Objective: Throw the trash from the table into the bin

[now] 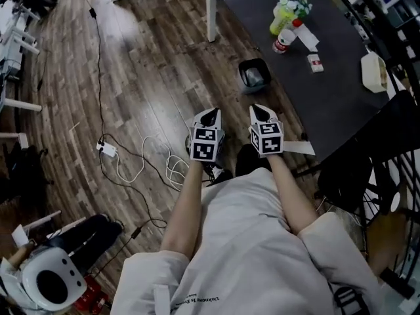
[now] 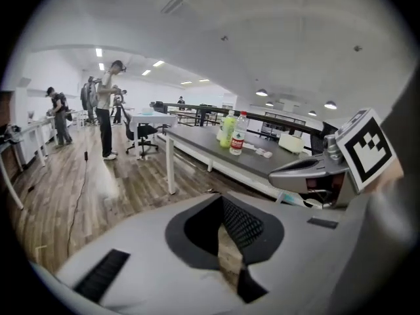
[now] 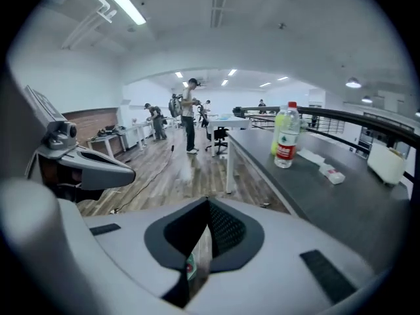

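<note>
1. The trash is on the table (image 1: 328, 104), clustered toward its far end: a green bottle (image 1: 283, 16), a clear bottle (image 1: 284, 41) with a red label just beside it, a white wrapper (image 1: 306, 37) touching that pair, a small packet (image 1: 315, 63) a little nearer, and a white box (image 1: 373, 71) by the right edge.
2. A pale strip (image 1: 298, 147) lies at the table's near corner. Whether it counts as trash, I cannot tell.
3. The bin (image 1: 254, 61) stands on the floor (image 1: 131, 77) just beside the table's left edge, between the trash cluster and the person. Something pale shows inside it, but it is too small to identify.
4. The left gripper (image 1: 210, 113) hangs over the floor close to the person's body, with its jaws together. Its own view shows only a sliver of floorboards through the slit, so it carries nothing.
5. The right gripper (image 1: 261, 110) hangs just beside it, near the table's corner, also with its jaws together. A small green-and-red patch shows through the narrow gap; I cannot tell what it is, and nothing is plainly clamped.
6. Both grippers are well apart from the bottles and the packet.
7. Judged from this layout, most of the work is left: at least five items are still to be lifted and dropped in the bin, and no pickup is under way. At best the pale content in the bin is a first deposit.
8. Further out, cables (image 1: 141, 163) trail over the floor, and other people (image 2: 108, 107) stand at distant benches.
</note>
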`<state>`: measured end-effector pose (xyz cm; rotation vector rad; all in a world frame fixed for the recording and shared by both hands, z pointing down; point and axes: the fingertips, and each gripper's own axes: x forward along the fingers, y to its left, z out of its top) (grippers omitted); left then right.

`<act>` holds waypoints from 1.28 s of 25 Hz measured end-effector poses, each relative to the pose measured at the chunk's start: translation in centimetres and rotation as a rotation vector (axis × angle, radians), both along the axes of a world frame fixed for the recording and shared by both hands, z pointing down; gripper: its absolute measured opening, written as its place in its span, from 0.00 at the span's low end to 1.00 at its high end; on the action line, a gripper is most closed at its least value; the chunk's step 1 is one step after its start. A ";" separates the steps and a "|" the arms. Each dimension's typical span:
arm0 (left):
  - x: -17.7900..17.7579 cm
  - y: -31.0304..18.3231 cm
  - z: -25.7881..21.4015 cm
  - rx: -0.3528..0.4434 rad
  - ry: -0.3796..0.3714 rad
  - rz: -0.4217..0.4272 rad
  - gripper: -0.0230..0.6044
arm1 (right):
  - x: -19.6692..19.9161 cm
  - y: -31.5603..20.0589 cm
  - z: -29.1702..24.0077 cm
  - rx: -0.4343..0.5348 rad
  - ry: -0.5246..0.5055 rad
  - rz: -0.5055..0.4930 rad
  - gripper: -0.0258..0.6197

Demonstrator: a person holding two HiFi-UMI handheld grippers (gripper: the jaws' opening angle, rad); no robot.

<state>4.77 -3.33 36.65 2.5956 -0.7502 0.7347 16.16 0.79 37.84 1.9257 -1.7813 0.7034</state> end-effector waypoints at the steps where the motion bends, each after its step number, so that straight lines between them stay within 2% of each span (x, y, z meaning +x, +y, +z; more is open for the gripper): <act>1: 1.2 0.2 -0.3 0.004 0.003 0.027 0.08 | 1.3 0.7 -0.3 0.006 0.005 0.036 0.07; 8: 9.5 2.2 -1.9 0.054 0.021 0.218 0.08 | 12.9 7.6 -2.6 0.089 0.018 0.377 0.07; 12: 13.2 3.1 -2.7 0.055 0.025 0.244 0.08 | 16.8 10.2 -3.3 0.111 0.016 0.494 0.07; 19: 18.5 2.5 -3.1 0.063 0.038 0.296 0.08 | 20.4 9.9 -2.7 0.083 0.035 0.505 0.07; 27: 25.3 -0.1 -1.5 0.048 0.002 0.342 0.08 | 26.7 7.1 -1.6 0.081 -0.006 0.545 0.07; 32: 30.0 -1.2 -0.5 0.030 -0.016 0.397 0.08 | 30.4 4.5 -0.7 0.098 -0.047 0.526 0.08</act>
